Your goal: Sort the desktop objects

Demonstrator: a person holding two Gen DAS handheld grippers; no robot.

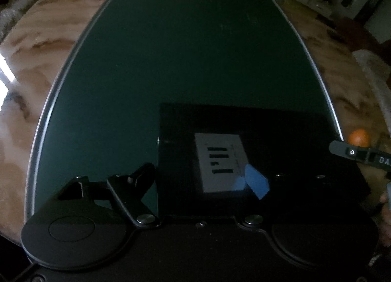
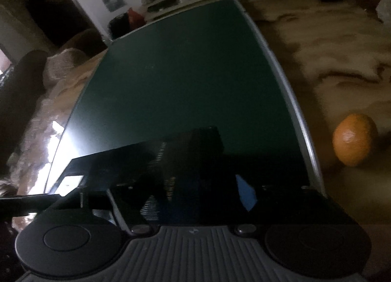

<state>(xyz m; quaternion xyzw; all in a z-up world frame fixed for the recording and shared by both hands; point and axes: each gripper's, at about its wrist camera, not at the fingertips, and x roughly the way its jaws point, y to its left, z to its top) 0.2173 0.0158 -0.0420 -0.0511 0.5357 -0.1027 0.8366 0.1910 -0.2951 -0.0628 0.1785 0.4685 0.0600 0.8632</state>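
Note:
A flat black box (image 1: pixel 281 140) with a white label (image 1: pixel 222 160) lies on the near part of a dark green mat (image 1: pixel 183 57). It also shows in the right wrist view (image 2: pixel 171 160), dark and hard to read. My left gripper (image 1: pixel 202 179) hangs over the box; its left finger (image 1: pixel 136 179) and a blue-taped pad (image 1: pixel 256 182) show, spread apart with nothing between them. My right gripper (image 2: pixel 193 191) is over the box's other end; its jaws are lost in shadow. An orange (image 2: pixel 354 140) sits on the table right of the mat, also in the left wrist view (image 1: pixel 358 137).
The mat (image 2: pixel 183 74) lies on a marbled brown table (image 1: pixel 36 62). Bubble wrap (image 2: pixel 61 64) lies at the table's left side. A cluttered shelf and wall run along the far edge. The other gripper's body (image 1: pixel 354 152) reaches in from the right.

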